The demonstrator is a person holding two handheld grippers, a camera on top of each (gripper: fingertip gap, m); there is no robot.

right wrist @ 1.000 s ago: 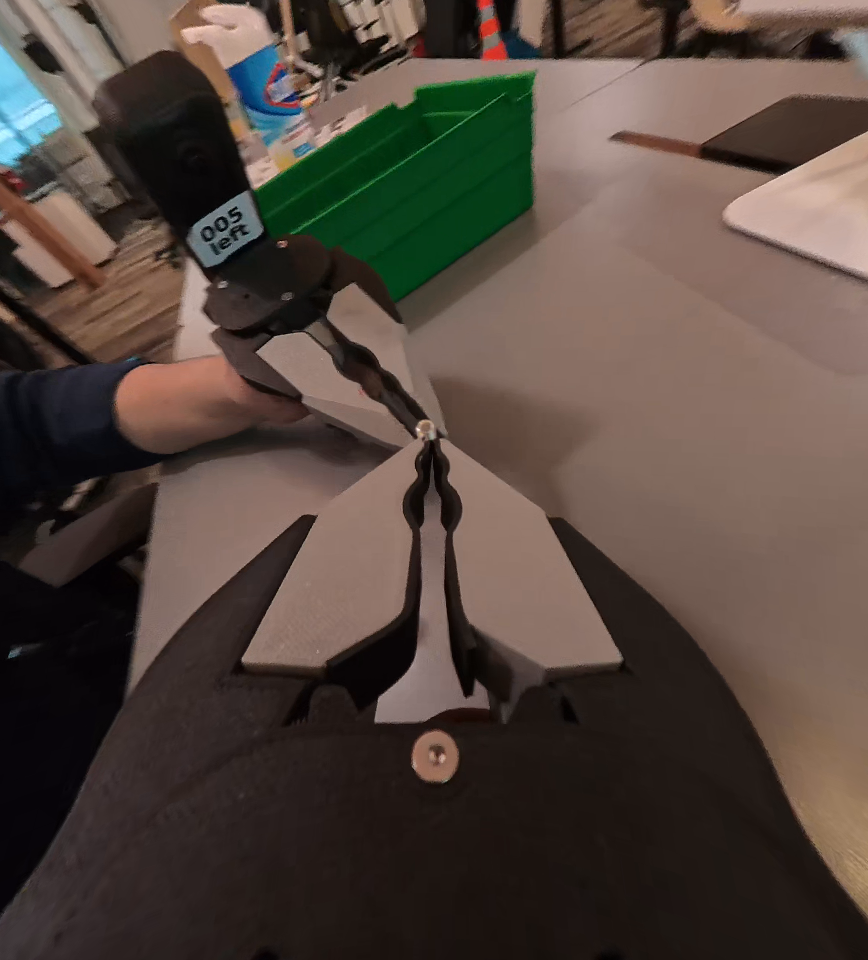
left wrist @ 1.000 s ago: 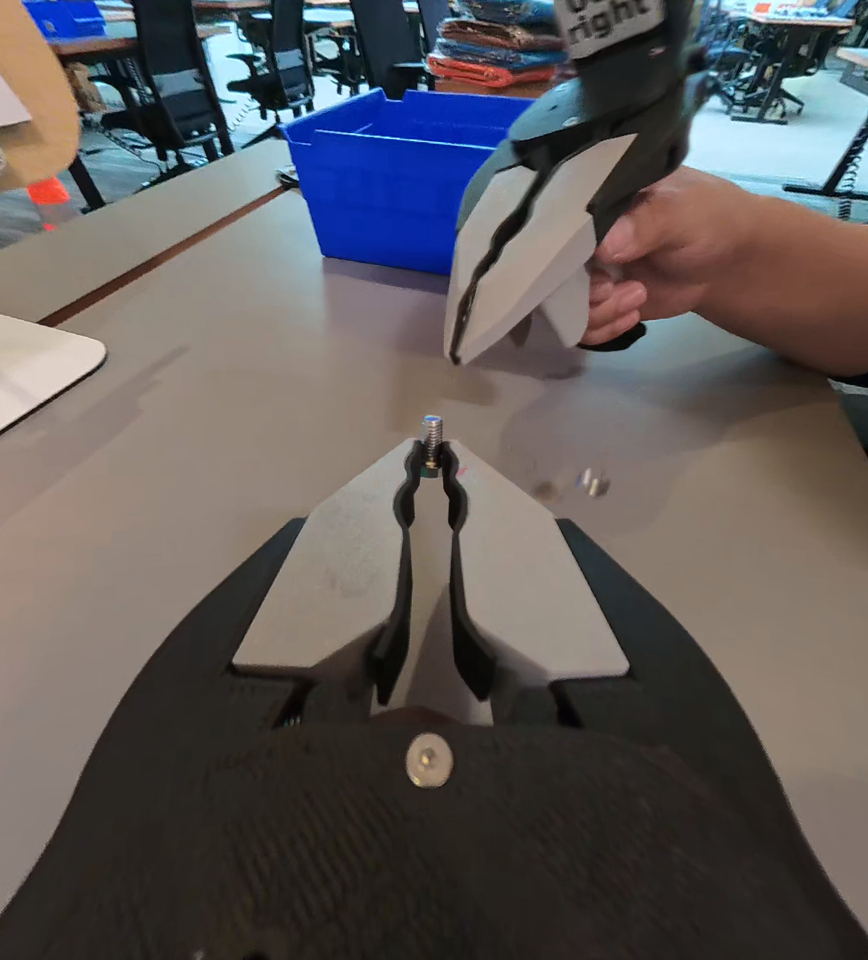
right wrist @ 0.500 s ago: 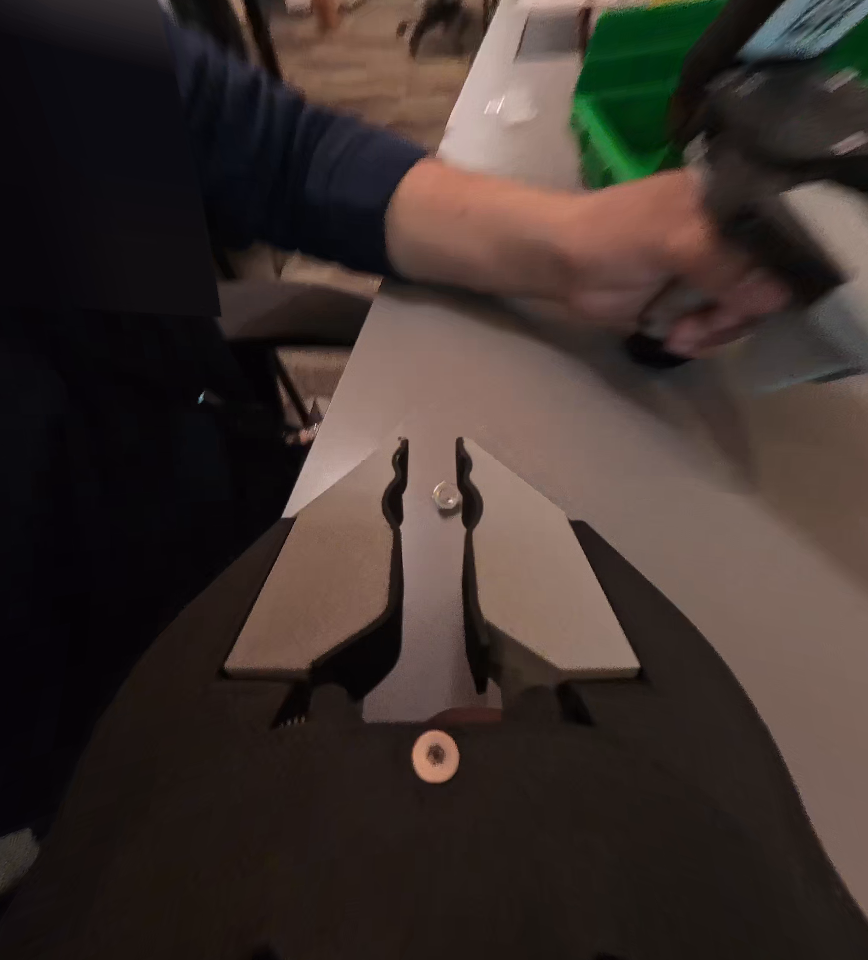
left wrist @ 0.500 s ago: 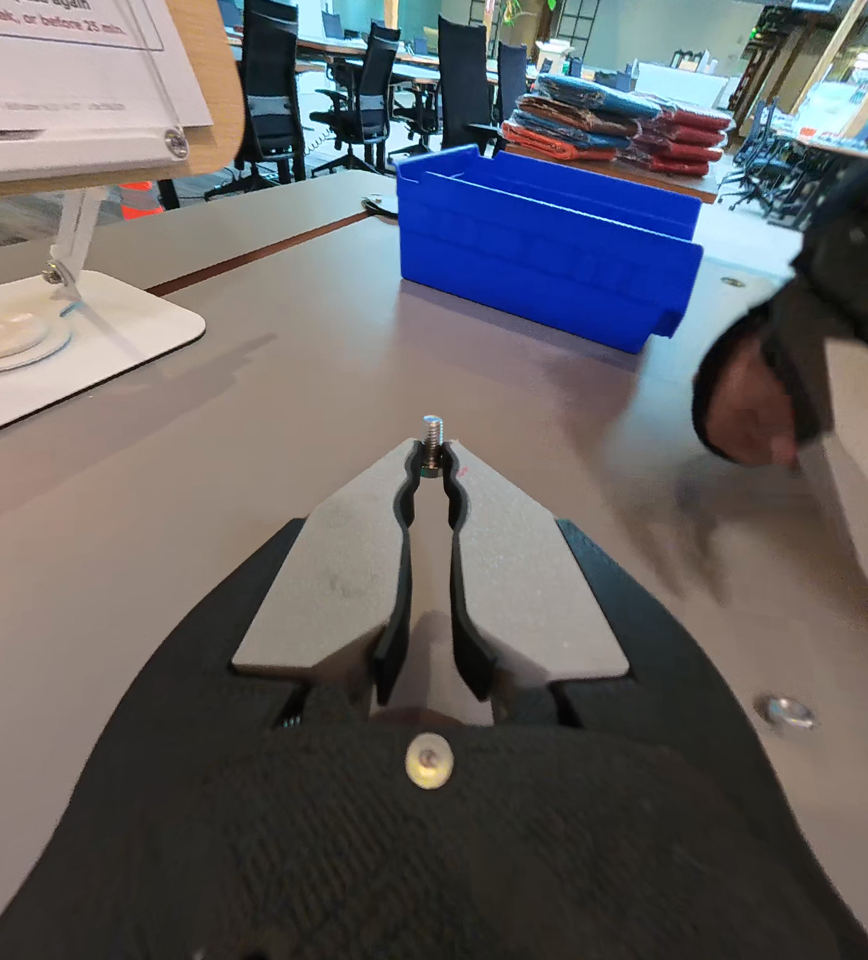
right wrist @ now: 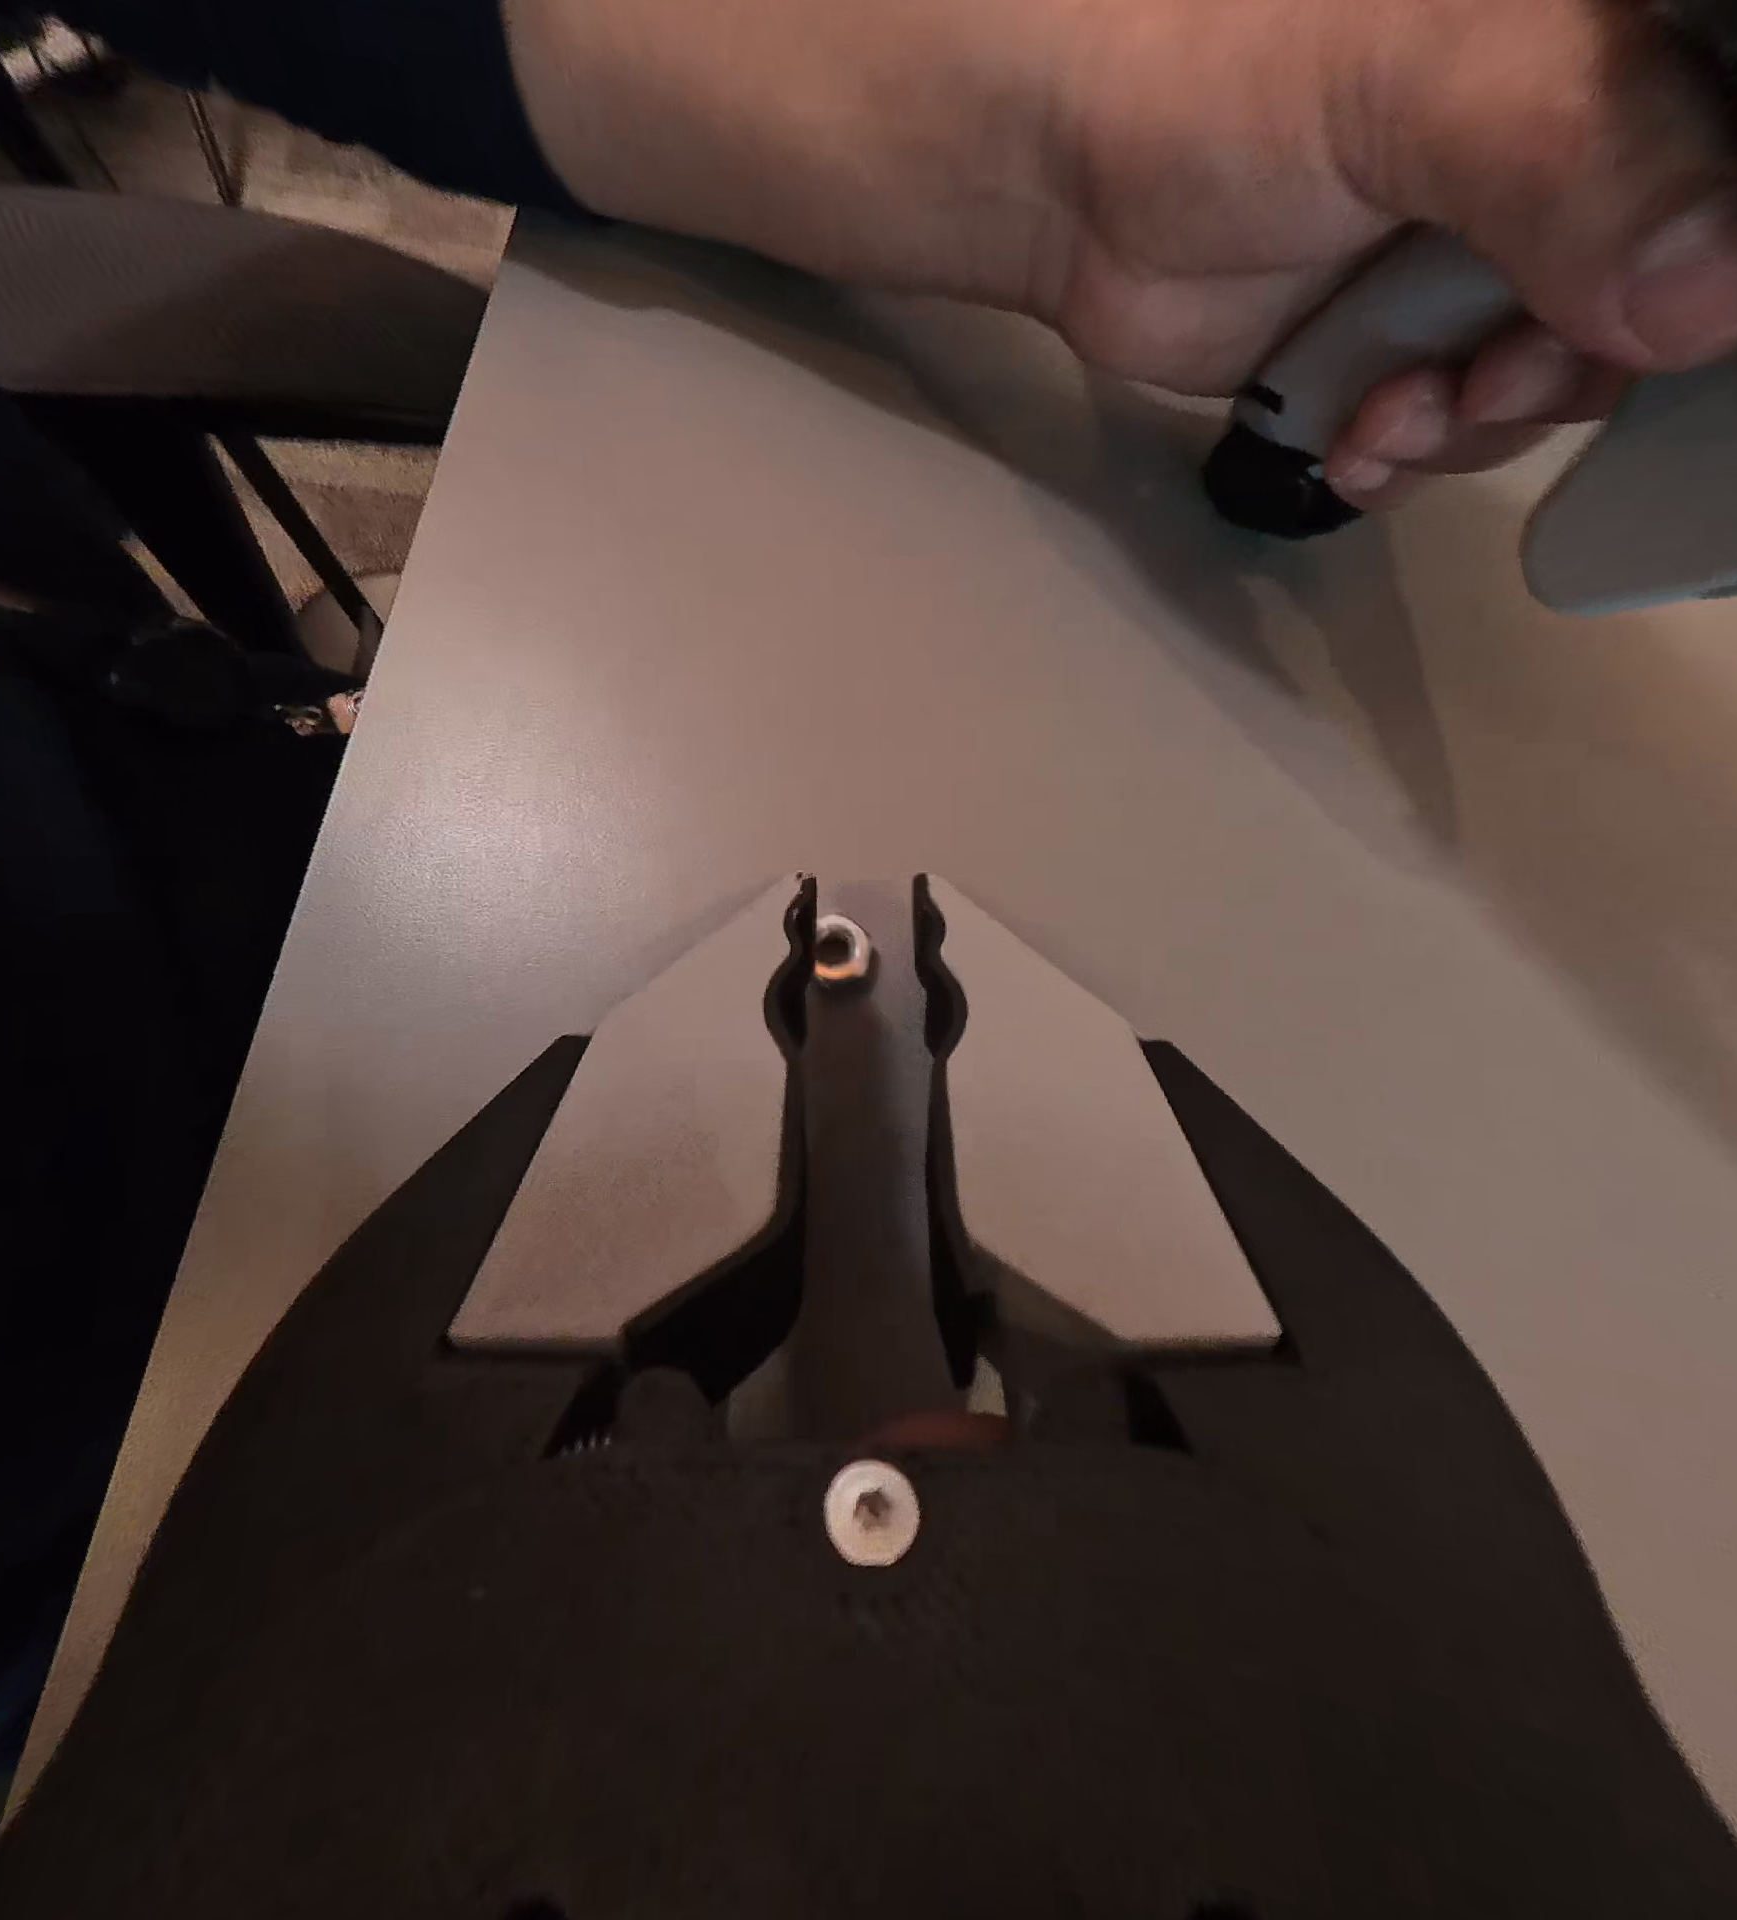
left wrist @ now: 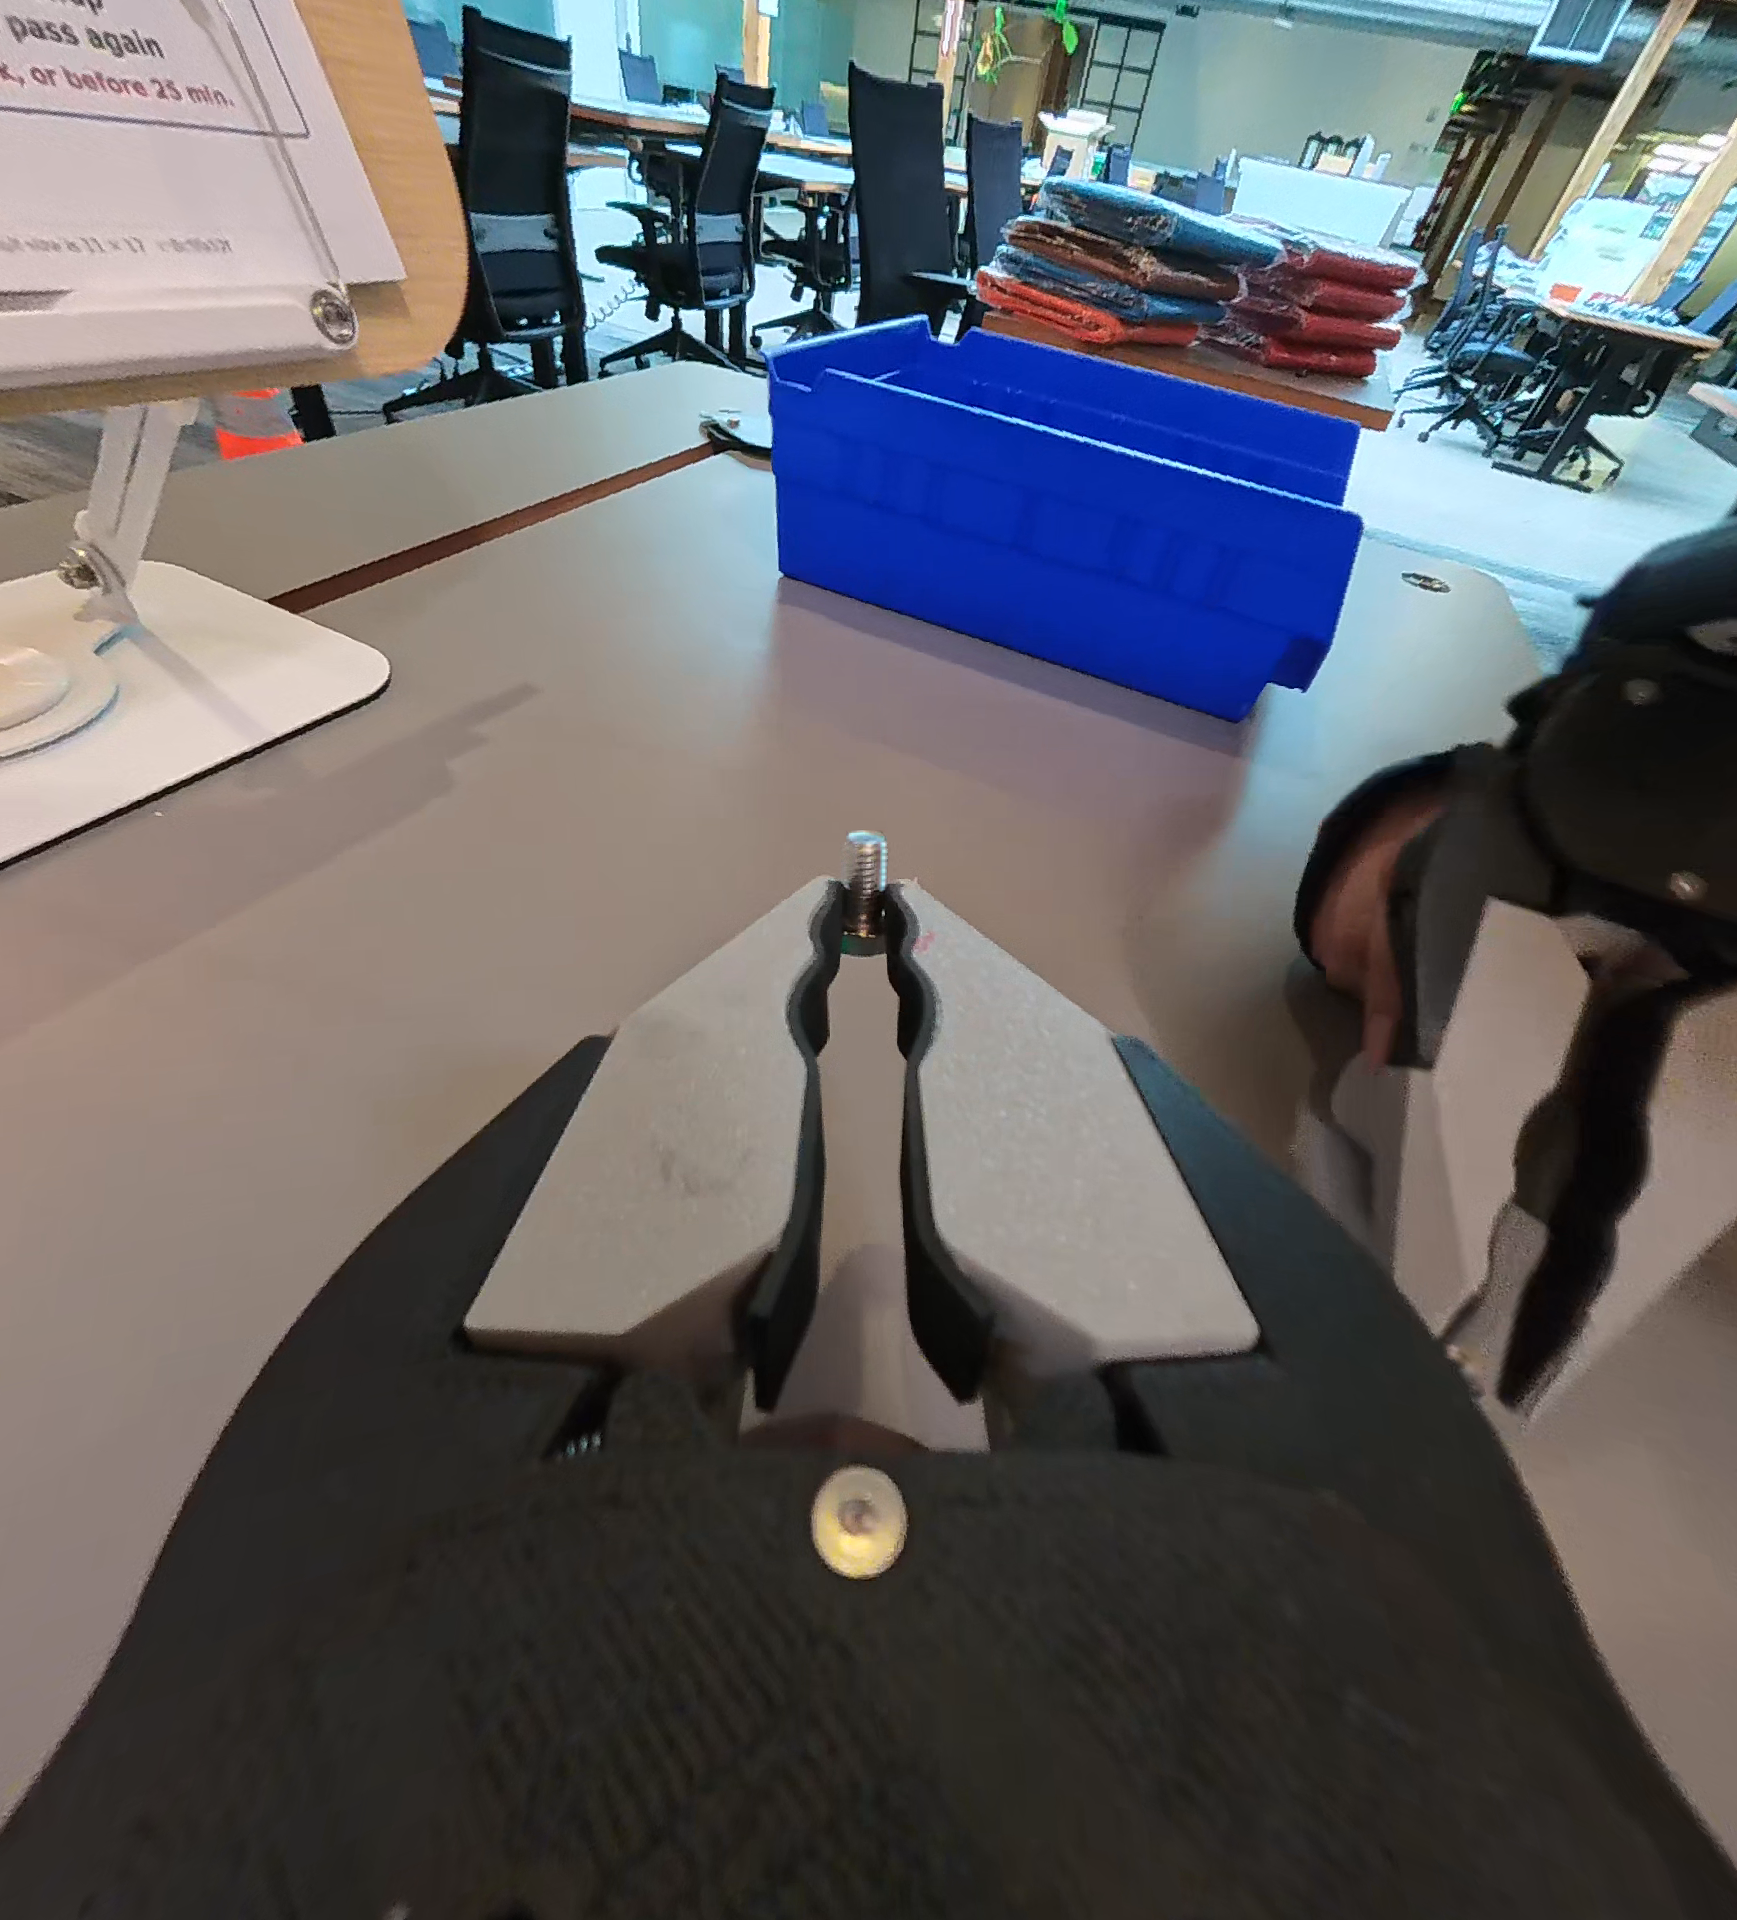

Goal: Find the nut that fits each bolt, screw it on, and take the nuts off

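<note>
Two grippers work over the grey table (left wrist: 947,727): the left gripper (left wrist: 862,914) has its jaws pinched on a small bolt (left wrist: 863,868), whose threaded end stands upright just past the fingertips. Over by the table's near edge, the right gripper (right wrist: 861,904) points down with its jaws spread, and a silver nut (right wrist: 840,949) lies flat on the table between them, close beside the left-hand finger (right wrist: 677,1122) and apart from the other. Farther back stands a blue bin (left wrist: 1061,530).
</note>
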